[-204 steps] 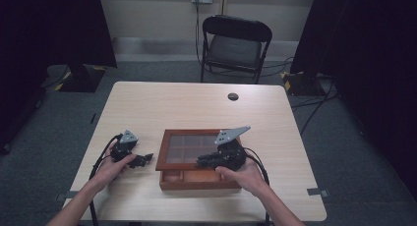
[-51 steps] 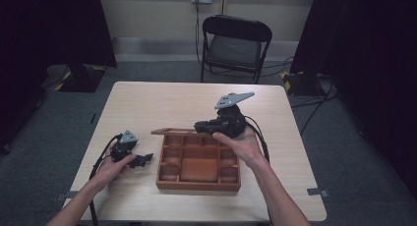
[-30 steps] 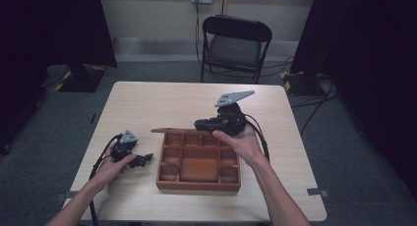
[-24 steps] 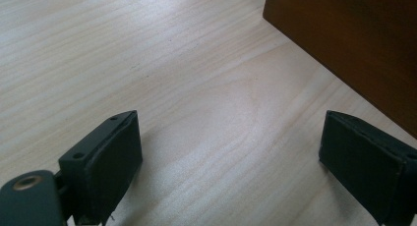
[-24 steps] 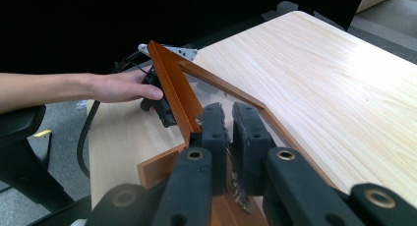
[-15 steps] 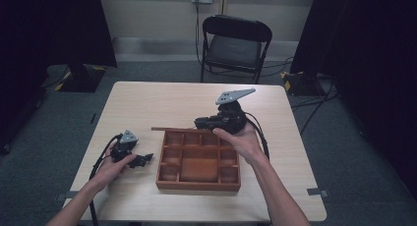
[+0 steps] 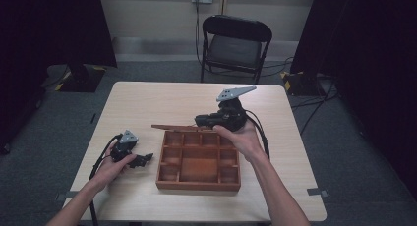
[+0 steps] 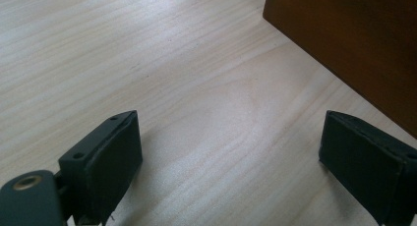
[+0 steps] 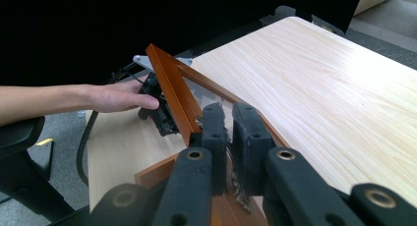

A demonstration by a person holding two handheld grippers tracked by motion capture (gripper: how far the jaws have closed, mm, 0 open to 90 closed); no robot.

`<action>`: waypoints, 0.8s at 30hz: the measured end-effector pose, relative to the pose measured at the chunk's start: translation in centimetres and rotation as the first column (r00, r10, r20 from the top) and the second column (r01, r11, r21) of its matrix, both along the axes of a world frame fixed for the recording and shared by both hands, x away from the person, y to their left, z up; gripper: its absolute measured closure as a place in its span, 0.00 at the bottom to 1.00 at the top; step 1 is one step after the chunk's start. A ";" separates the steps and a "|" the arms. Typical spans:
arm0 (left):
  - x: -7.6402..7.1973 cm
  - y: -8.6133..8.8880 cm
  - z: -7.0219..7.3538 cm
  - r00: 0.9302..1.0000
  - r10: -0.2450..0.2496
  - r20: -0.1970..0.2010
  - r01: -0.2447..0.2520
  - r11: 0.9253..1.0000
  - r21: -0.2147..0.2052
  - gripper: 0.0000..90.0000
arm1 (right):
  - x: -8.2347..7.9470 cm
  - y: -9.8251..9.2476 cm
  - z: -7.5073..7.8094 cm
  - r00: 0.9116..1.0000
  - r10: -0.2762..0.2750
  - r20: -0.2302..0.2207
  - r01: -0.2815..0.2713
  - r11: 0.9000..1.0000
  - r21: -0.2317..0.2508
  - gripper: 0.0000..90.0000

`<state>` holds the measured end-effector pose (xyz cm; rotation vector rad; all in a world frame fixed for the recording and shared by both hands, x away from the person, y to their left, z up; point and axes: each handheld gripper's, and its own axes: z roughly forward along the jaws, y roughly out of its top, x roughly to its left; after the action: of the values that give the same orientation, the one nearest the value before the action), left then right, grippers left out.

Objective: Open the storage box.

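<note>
A wooden box (image 7: 196, 184) with several bare compartments sits at the middle of the table. Its glazed lid (image 7: 174, 127) is swung up and stands along the box's far edge. My right gripper (image 7: 200, 121) is at that far edge, shut on the lid's frame. In the right gripper view the jaws (image 9: 227, 123) pinch the lid's frame (image 9: 169, 83), nearly touching each other. My left gripper (image 7: 144, 159) rests on the table just left of the box, open with nothing between its fingers. In the left gripper view its pads (image 8: 105, 157) stand wide over bare wood beside the box wall (image 8: 354, 44).
The light wooden table (image 7: 147, 103) has free room behind and to the left of the box. A black folding chair (image 7: 235, 44) stands beyond the far edge. Cables trail from both grippers toward the near edge. The person's left hand (image 9: 118, 96) holds the other gripper.
Since the oldest frame the lid has swung up from flat on the box, and my right gripper has gone from the front edge to the far edge. Nothing has moved in the last second.
</note>
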<state>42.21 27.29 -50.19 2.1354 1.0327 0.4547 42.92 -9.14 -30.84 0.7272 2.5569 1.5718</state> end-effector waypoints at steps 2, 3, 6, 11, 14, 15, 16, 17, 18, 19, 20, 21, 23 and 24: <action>0.0 0.0 0.0 1.000 0.000 -0.001 0.000 1.000 0.000 0.09 | 0.0 0.0 0.0 1.000 -0.002 0.001 0.002 1.000 0.000 0.94; 0.0 0.0 0.0 1.000 0.000 -0.001 0.000 1.000 -0.001 0.09 | 0.0 0.0 -0.1 1.000 -0.001 0.002 0.001 1.000 0.001 0.94; 0.0 0.0 0.0 1.000 -0.001 0.000 0.001 1.000 -0.001 0.09 | -0.1 -0.1 -0.1 1.000 -0.002 -0.004 0.002 1.000 0.006 0.94; 0.0 0.0 0.0 1.000 0.002 0.000 -0.002 1.000 -0.002 0.09 | -0.1 -0.1 -0.1 1.000 -0.004 0.000 0.004 1.000 0.004 0.94; 0.0 0.0 0.0 1.000 -0.001 0.000 0.001 1.000 0.000 0.09 | -0.1 -0.1 -0.1 1.000 -0.005 0.001 0.005 1.000 0.005 0.94; 0.0 0.0 0.0 1.000 0.001 0.000 -0.001 1.000 -0.002 0.09 | -0.1 -0.1 -0.1 1.000 -0.004 0.001 0.004 1.000 0.005 0.94; 0.0 0.0 0.0 1.000 -0.003 -0.001 0.003 1.000 0.003 0.09 | -0.1 -0.1 -0.1 1.000 -0.004 0.001 0.004 1.000 0.005 0.94; 0.0 0.0 0.0 1.000 0.001 0.000 -0.001 1.000 -0.001 0.09 | -0.1 -0.1 -0.1 1.000 -0.005 0.001 0.005 1.000 0.005 0.94; 0.0 0.0 0.0 1.000 0.001 0.000 -0.001 1.000 -0.001 0.09 | -0.1 -0.1 -0.1 1.000 -0.005 0.000 0.005 1.000 0.005 0.94; 0.0 0.0 0.0 1.000 0.001 0.000 -0.001 1.000 -0.001 0.09 | -0.1 -0.1 -0.1 1.000 -0.005 0.000 0.005 1.000 0.005 0.94; 0.0 0.0 0.0 1.000 0.001 0.000 -0.001 1.000 -0.001 0.09 | -0.1 -0.1 -0.1 1.000 -0.005 0.001 0.005 1.000 0.005 0.94; 0.0 0.0 0.0 1.000 -0.002 -0.001 0.002 1.000 0.002 0.09 | -0.1 -0.1 -0.1 1.000 -0.005 0.001 0.005 1.000 0.005 0.94; 0.0 0.0 0.0 1.000 -0.001 0.000 0.001 1.000 0.000 0.09 | -0.1 -0.1 -0.1 1.000 -0.006 0.002 0.006 1.000 0.005 0.94; 0.0 0.0 0.0 1.000 -0.001 -0.001 0.001 1.000 0.000 0.09 | -0.1 -0.1 -0.1 1.000 -0.006 0.002 0.006 1.000 0.005 0.94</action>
<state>42.21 27.29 -50.19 2.1360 1.0322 0.4538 42.80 -9.20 -30.97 0.7327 2.5471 1.5773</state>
